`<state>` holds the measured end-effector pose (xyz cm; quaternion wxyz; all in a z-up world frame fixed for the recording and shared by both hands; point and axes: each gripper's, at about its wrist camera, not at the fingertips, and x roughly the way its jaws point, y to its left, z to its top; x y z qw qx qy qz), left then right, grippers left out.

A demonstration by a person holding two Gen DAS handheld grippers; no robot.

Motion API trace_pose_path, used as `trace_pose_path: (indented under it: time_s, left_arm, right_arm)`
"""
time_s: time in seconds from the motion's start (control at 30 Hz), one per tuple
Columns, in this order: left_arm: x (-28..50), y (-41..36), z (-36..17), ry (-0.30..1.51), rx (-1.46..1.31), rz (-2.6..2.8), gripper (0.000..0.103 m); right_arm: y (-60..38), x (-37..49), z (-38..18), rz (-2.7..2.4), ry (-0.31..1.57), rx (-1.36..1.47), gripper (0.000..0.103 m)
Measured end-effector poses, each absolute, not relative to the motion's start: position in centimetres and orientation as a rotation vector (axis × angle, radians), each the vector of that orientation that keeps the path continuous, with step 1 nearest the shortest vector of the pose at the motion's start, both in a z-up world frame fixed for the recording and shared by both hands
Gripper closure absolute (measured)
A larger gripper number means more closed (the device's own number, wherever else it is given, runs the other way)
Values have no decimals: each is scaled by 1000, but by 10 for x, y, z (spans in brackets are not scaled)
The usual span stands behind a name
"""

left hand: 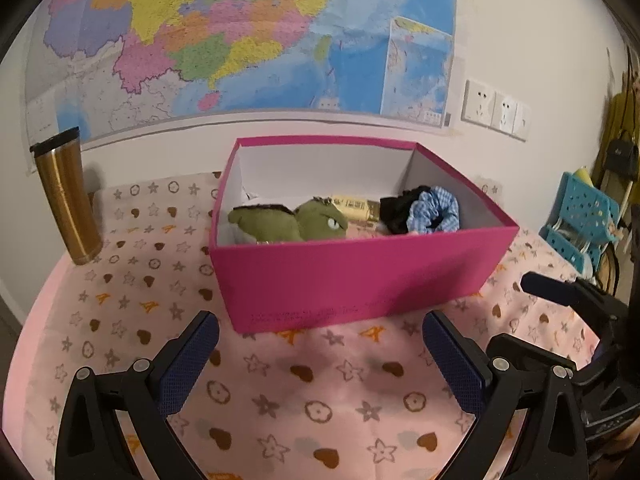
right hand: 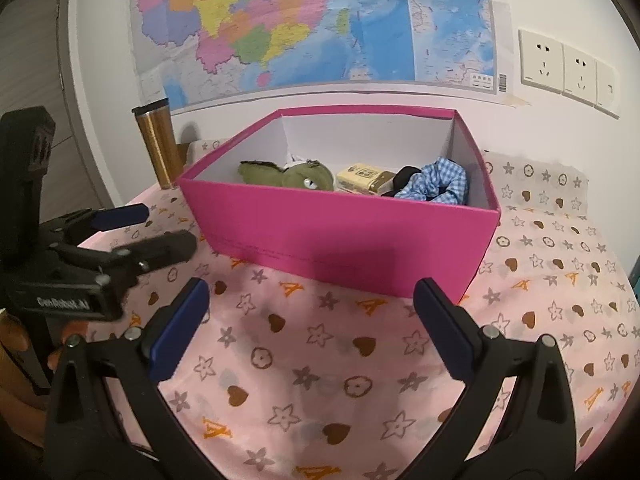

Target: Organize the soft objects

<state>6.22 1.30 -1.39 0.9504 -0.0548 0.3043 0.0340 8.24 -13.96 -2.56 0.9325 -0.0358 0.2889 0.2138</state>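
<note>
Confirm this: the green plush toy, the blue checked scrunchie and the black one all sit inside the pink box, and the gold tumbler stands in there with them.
Wrong on the gold tumbler: the left wrist view shows it outside the pink box, on the cloth to its left. The green plush toy, blue checked scrunchie and black one are inside.

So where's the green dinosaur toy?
The green dinosaur toy lies inside the pink box, at its left end in both views, next to a yellow packet.

I see a magenta box (left hand: 352, 276) with a white inside on a pink cloth (left hand: 320, 392) printed with stars and hearts, an olive-green plush (left hand: 296, 222), a blue gingham scrunchie (left hand: 434, 208) and a gold tumbler (left hand: 68, 200).
</note>
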Motion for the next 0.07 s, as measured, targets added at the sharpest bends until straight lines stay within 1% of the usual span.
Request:
trace_pose_path:
  time_s: [0.07]
  left_arm:
    - [59, 9, -16, 622, -104, 69, 0]
  right_arm:
    - [-138, 78, -27, 432, 586, -86, 1]
